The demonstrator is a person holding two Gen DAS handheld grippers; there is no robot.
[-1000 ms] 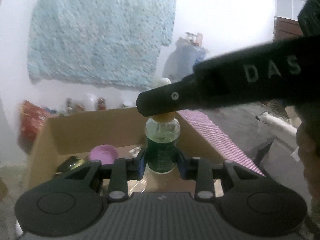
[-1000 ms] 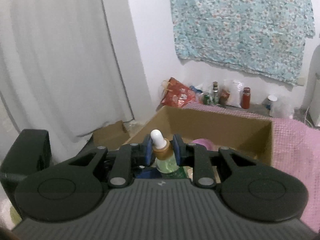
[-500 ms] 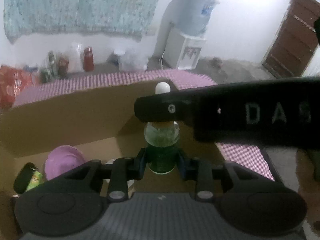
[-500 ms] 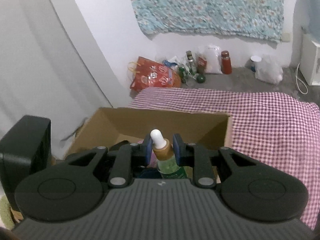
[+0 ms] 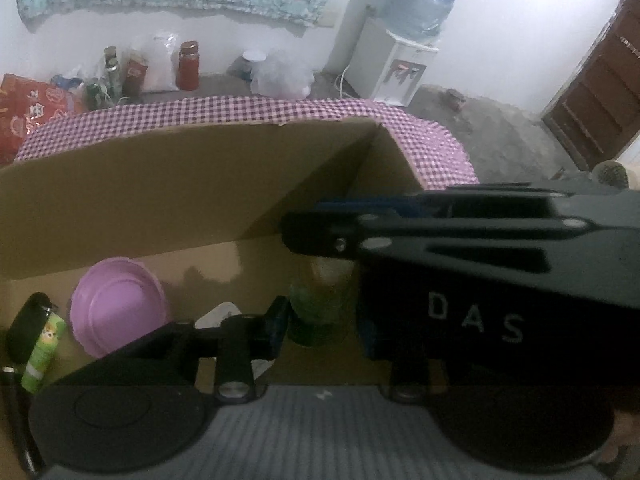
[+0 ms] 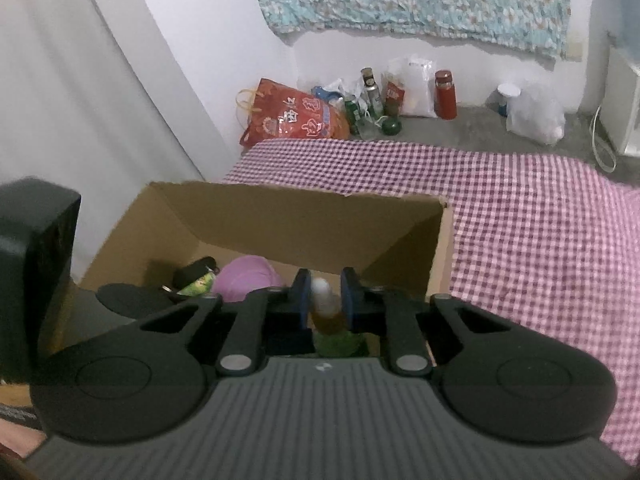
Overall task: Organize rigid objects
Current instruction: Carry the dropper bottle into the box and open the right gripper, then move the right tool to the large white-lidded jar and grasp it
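A green glass dropper bottle with an amber collar and white bulb stands upright low inside the cardboard box, near its right corner. My left gripper straddles the bottle's body; its jaws are opening, and a small gap shows on the bottle's right side. My right gripper reaches in from the right, above the left one. In the right wrist view the right gripper is shut on the bottle's cap. Whether the bottle rests on the box floor is hidden.
In the box lie a purple round lid, a green tube with a black cap and a white item. The box sits on a purple checked cloth. Bottles and a red bag line the far wall.
Both grippers have come down with the bottle from above the box rim into the box and tilted downward. The left fingers have spread a little; the right fingers have drawn closer on the cap.
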